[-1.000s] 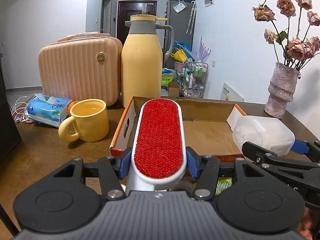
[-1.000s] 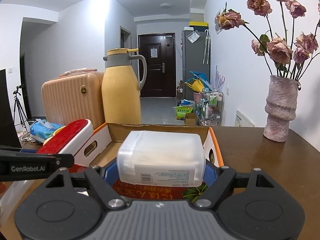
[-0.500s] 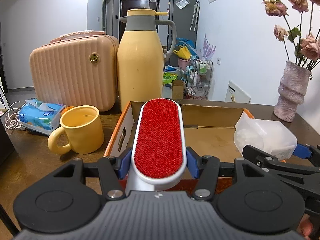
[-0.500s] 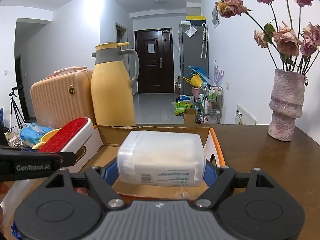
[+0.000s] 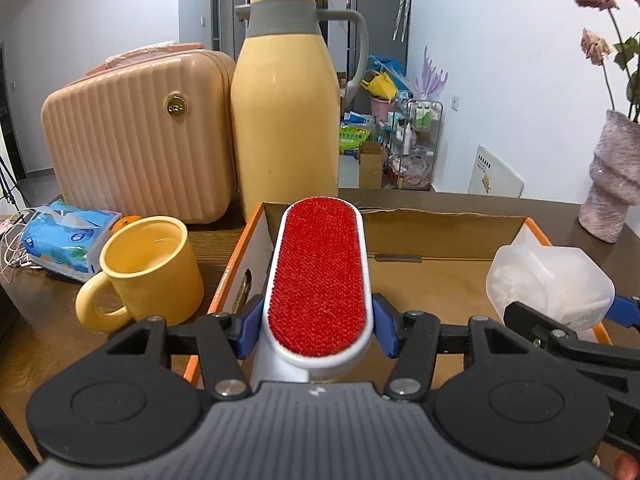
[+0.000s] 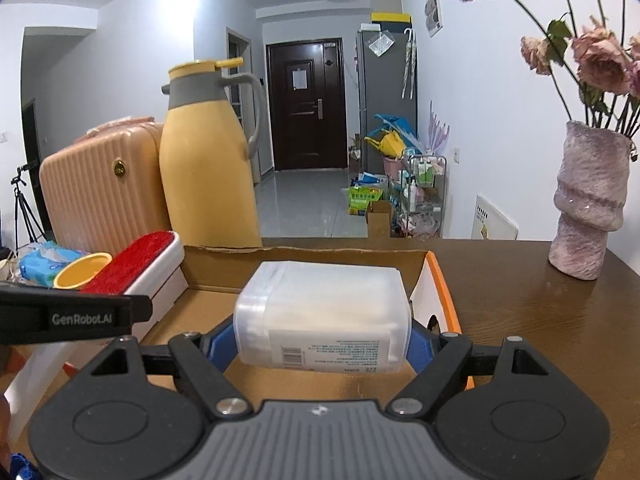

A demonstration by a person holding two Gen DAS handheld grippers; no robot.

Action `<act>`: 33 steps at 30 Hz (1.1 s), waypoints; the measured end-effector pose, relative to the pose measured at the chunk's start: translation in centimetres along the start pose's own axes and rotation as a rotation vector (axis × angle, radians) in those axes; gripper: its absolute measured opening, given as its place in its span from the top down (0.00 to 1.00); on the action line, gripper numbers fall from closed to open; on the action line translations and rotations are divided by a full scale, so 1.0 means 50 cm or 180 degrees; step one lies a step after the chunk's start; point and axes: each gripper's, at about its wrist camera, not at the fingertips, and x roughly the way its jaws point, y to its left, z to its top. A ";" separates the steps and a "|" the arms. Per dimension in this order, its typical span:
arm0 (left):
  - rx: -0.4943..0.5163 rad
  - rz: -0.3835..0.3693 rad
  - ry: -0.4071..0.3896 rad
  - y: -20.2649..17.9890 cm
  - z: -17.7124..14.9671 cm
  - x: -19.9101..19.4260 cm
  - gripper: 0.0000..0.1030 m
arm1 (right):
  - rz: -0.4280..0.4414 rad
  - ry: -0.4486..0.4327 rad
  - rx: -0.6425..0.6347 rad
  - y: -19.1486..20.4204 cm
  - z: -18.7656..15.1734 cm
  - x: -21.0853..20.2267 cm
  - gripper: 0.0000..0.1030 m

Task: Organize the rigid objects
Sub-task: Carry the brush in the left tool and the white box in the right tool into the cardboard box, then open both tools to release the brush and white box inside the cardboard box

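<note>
My left gripper (image 5: 318, 330) is shut on a white lint brush with a red pad (image 5: 318, 268), held over the left side of an open cardboard box (image 5: 440, 236). My right gripper (image 6: 322, 340) is shut on a translucent white plastic box (image 6: 324, 316), held over the same cardboard box (image 6: 304, 256) toward its right side. The plastic box also shows in the left wrist view (image 5: 548, 284), and the brush in the right wrist view (image 6: 136, 262). The cardboard box floor looks bare.
A yellow mug (image 5: 148, 268), a blue tissue pack (image 5: 64, 240), a peach ribbed case (image 5: 136, 140) and a tall yellow thermos (image 5: 286, 108) stand left and behind the box. A pink vase with dried roses (image 6: 588, 208) stands at the right on the brown table (image 6: 540, 320).
Both grippers have moved forward and lowered over the cardboard box, each still holding its object. The box, thermos and mug appear closer.
</note>
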 end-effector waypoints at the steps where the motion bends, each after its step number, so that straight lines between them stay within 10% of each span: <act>1: 0.0004 0.0011 0.0021 -0.001 0.001 0.007 0.45 | -0.0008 0.0017 -0.0008 0.000 0.001 0.008 0.21; 27: 0.0094 0.0013 0.0355 -0.021 0.021 0.108 0.44 | 0.0011 0.0323 -0.0102 -0.008 0.011 0.105 0.21; 33: 0.0023 0.0100 0.0121 -0.004 0.032 0.065 0.03 | -0.0062 0.0353 -0.0107 -0.010 0.016 0.102 0.11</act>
